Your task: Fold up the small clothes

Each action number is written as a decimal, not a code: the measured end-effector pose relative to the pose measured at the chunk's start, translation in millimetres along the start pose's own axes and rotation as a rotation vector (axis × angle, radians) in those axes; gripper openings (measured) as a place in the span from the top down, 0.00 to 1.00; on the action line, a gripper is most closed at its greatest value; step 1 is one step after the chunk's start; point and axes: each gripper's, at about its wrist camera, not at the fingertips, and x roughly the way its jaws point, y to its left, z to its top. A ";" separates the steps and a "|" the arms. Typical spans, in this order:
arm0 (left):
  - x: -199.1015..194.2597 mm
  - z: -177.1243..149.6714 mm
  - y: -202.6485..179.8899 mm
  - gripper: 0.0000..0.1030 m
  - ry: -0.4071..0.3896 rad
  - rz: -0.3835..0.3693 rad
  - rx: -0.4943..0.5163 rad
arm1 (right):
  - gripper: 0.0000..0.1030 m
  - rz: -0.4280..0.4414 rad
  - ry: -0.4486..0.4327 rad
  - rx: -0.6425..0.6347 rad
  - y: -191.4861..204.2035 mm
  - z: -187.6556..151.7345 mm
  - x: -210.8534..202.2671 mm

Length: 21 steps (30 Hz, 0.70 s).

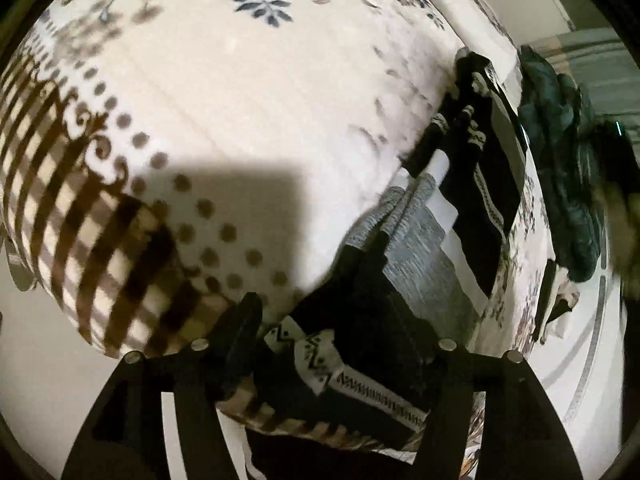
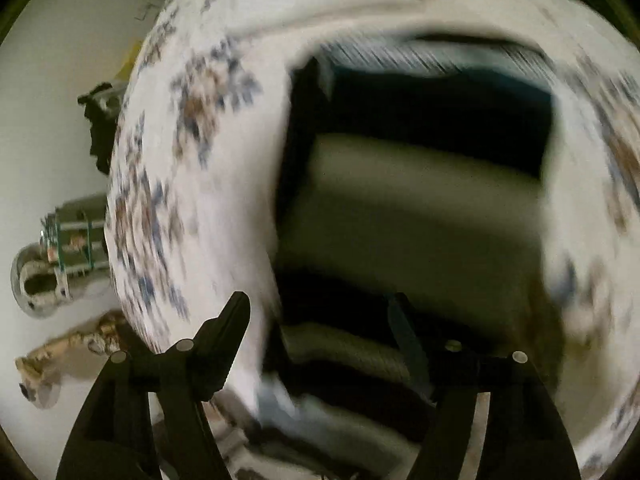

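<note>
Two socks (image 1: pixel 360 360) between left tool (image 1: pixel 340 332) fingers

Folded dark and grey patterned small clothes (image 1: pixel 404 264) lie flat in an overlapping row along the bed's right side.

No words, labels, brand names, numbers or signs can be read in either wrist view. The black knitted socks with white bands (image 1: pixel 352 376) carry only zigzag and short-stroke woven patterns, not letters. The cream plush blanket with blue and brown flowers, dots and checks (image 1: pixel 248 120) bears printed ornament alone. The right wrist view is too blurred to show any writing.
</note>
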 end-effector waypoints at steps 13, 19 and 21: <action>53.3 -18.0 -37.0 0.89 0.079 0.173 0.256 | 0.29 0.273 0.232 0.408 -113.5 -276.8 143.1; 35.1 -28.8 -38.7 0.93 0.046 0.130 0.261 | 0.92 0.255 0.147 0.421 -100.8 -315.7 156.1; 31.3 -34.9 -38.3 0.93 0.062 0.090 0.251 | 0.92 0.205 0.111 0.414 -99.4 -326.5 140.7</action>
